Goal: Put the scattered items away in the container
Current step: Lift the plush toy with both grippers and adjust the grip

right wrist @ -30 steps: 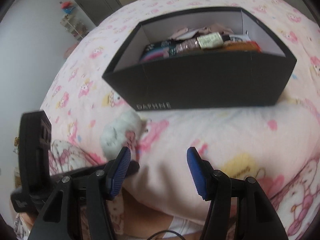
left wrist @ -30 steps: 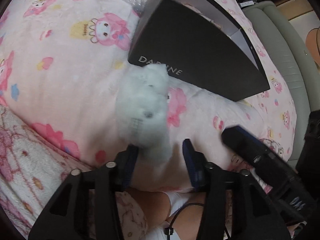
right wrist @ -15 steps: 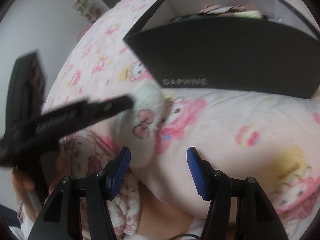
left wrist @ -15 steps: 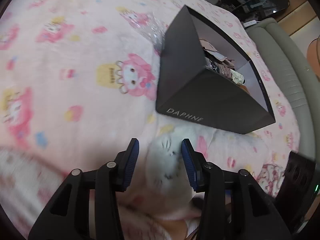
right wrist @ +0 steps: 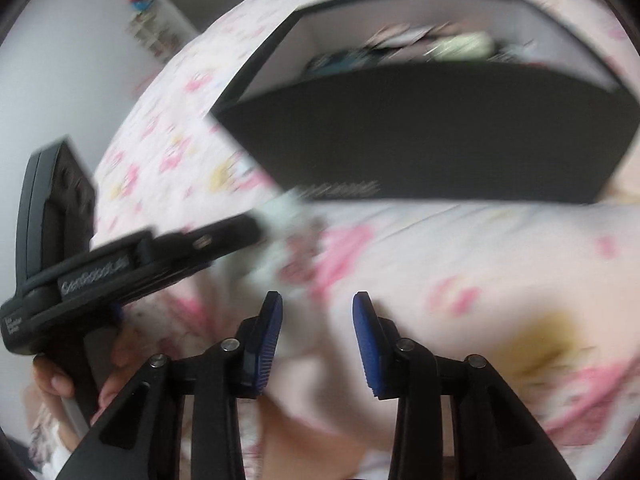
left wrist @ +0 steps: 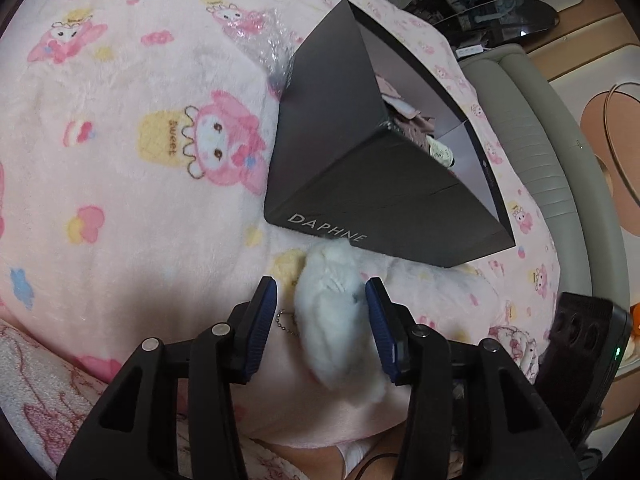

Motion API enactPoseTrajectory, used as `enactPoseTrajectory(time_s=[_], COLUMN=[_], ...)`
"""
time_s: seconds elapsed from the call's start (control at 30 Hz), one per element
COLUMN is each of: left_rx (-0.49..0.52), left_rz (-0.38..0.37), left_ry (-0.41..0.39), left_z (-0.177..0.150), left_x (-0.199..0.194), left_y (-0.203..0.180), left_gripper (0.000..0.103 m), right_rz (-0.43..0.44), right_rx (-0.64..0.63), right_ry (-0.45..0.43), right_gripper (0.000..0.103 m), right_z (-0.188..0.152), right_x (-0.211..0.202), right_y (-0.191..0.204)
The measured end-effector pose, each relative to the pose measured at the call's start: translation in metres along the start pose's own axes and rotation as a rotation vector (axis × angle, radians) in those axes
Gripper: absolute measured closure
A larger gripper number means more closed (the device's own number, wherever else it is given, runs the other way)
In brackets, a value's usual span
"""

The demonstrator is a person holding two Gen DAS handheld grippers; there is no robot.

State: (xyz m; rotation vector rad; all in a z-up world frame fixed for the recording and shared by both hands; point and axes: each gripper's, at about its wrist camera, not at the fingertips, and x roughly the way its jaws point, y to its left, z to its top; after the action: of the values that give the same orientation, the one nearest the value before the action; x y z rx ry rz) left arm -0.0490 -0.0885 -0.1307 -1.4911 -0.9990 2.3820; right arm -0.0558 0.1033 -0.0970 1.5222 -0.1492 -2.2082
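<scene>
Left gripper (left wrist: 320, 308): jaws apart, straddling a white plush toy (left wrist: 332, 320). The right pad (left wrist: 378, 328) lies against the plush; the left pad stands clear of it, so no firm grip is evident. A small ball chain (left wrist: 286, 322) trails from the toy across the pink cartoon-print blanket (left wrist: 120, 200).

Right gripper (right wrist: 317, 328): jaws apart, nothing between them, above the same blanket.

The plush lies just beside the front wall of the black DAPHNE box (left wrist: 380, 200), outside it. The box already holds assorted items; the right wrist view is blurred.
</scene>
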Motion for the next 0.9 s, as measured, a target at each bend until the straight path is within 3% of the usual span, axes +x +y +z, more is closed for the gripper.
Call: enactPoseTrajectory(time_s=[0.1,0.17,0.27,0.4,0.6,0.73,0.9], left_rx=[-0.016,-0.017,-0.016,-0.041,-0.050,-0.053,-0.059], left_rz=[-0.005,0.009,0.042,0.028,0.027,0.009,-0.017], left_ry=[-0.003,-0.002,0.027,0.052,0.049,0.035,0.016], left_z=[0.001,0.000,0.000,0.000,-0.002,-0.002,-0.004], left_x=[-0.001,0.002,0.008,0.012,0.011,0.010,0.010], left_y=[0.002,0.002,0.001,0.003,0.004,0.006,0.004], left_gripper=[0.056,0.056,0.056,0.056,0.055,0.055,0.055], right_rz=[-0.074,-0.062,0.044,0.164,0.138,0.171,0.094], right_rx=[0.048,0.090,0.103,0.032,-0.017,0.038,0.068], right_ry=[-0.050,-0.054,-0.008,0.122,0.171,0.152,0.080], right_gripper=[0.070,0.070,0.070,0.065,0.064,0.075,0.081], right_z=[0.005,0.005,-0.001,-0.012,-0.010,-0.013,-0.012], right_x=[-0.015,-0.020,-0.016,0.014,0.049,0.045,0.018], right_y=[-0.020,-0.032,-0.030,-0.002,0.032,0.015,-0.008])
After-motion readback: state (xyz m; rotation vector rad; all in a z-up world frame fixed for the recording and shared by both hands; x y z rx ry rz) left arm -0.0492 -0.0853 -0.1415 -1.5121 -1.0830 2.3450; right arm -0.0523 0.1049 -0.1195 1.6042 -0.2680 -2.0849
